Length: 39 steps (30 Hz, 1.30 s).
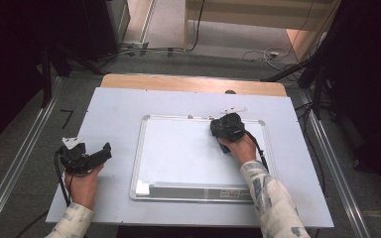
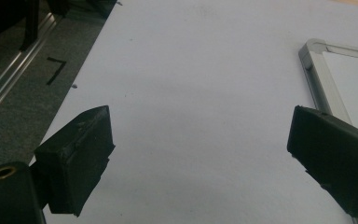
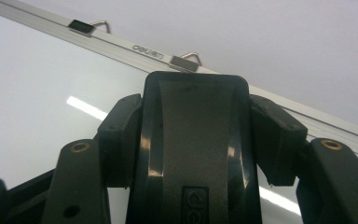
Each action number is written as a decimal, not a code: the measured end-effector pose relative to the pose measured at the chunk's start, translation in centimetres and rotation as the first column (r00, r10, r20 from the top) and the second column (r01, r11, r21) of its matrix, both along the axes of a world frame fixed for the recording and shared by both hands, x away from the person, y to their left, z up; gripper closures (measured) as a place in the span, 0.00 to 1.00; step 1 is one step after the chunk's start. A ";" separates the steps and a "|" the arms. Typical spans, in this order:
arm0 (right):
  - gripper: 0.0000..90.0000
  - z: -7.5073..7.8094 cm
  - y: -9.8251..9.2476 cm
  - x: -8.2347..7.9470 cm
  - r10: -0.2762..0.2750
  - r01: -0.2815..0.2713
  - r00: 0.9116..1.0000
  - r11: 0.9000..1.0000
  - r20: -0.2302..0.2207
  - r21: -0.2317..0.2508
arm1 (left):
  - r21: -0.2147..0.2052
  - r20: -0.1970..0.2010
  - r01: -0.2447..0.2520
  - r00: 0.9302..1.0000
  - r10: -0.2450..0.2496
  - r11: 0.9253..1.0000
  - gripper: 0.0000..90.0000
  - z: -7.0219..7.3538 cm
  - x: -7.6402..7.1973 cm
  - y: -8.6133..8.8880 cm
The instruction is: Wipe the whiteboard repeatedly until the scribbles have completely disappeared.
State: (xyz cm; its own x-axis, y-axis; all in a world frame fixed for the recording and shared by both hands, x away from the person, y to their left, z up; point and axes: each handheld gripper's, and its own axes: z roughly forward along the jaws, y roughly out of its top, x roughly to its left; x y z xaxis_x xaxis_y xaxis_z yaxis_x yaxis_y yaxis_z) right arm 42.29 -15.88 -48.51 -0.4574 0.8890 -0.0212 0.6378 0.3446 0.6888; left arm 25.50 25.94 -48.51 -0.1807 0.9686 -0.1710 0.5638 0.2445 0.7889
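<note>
- the right gripper [image 1: 226, 130] was clamped on a black whiteboard eraser [image 3: 195, 140], its jaws pressing the eraser's two long sides, near the far right part of the whiteboard [image 1: 188, 148] that lay flat on the surface [image 1: 114, 114].
- the left gripper [image 2: 200, 154] stood wide and held nothing, resting on the surface just left of the whiteboard, apart from its frame [image 2: 314, 79].
- nothing pinned the whiteboard down, so a firm wipe could have pushed it across the smooth surface; the idle left gripper was the likely remedy if it came over to brace the frame.
- the eraser sat close to the top frame rail and its two hanging clips [image 3: 186, 61]; a stroke carried too far that way could have snagged on the rail or a clip and twisted the eraser in the jaws.
- the grip was on glossy plastic sides, so downward pressure with a tilted wrist might have let the eraser slip or lift one edge off the board, leaving it only partly in contact.
- whether any marks remained on the board could not be told; the surface of it looked blank with glare.
</note>
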 end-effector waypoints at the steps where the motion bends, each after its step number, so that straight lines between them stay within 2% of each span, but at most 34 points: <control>1: 0.42 0.0 -0.3 0.0 -0.002 0.002 1.000 1.000 0.002 0.000 | 0.000 0.000 -0.001 1.000 0.001 1.000 0.08 0.0 0.0 0.0; 8: 0.42 0.0 -1.2 0.0 -0.017 0.017 1.000 1.000 0.003 0.005 | 0.002 0.000 -0.002 1.000 0.002 1.000 0.08 0.0 0.0 0.0; 18: 0.42 -0.1 -1.1 -0.1 -0.048 0.048 0.999 0.998 -0.003 0.031 | 0.003 -0.004 -0.001 1.000 0.001 1.000 0.08 0.0 0.1 -0.1; 24: 0.41 -0.4 -0.7 -0.1 -0.053 0.053 0.999 0.998 0.011 0.015 | 0.002 -0.003 0.000 1.000 0.000 1.000 0.08 0.0 0.1 -0.2; 31: 0.42 -0.5 -0.6 0.0 -0.064 0.064 0.998 0.997 -0.002 0.030 | 0.001 -0.004 0.000 1.000 0.000 1.000 0.08 0.0 0.1 -0.1; 39: 0.42 -0.5 0.2 -0.5 -0.009 0.010 1.000 0.999 -0.009 0.036 | 0.000 0.000 -0.001 1.000 0.001 1.000 0.08 0.0 0.2 -0.2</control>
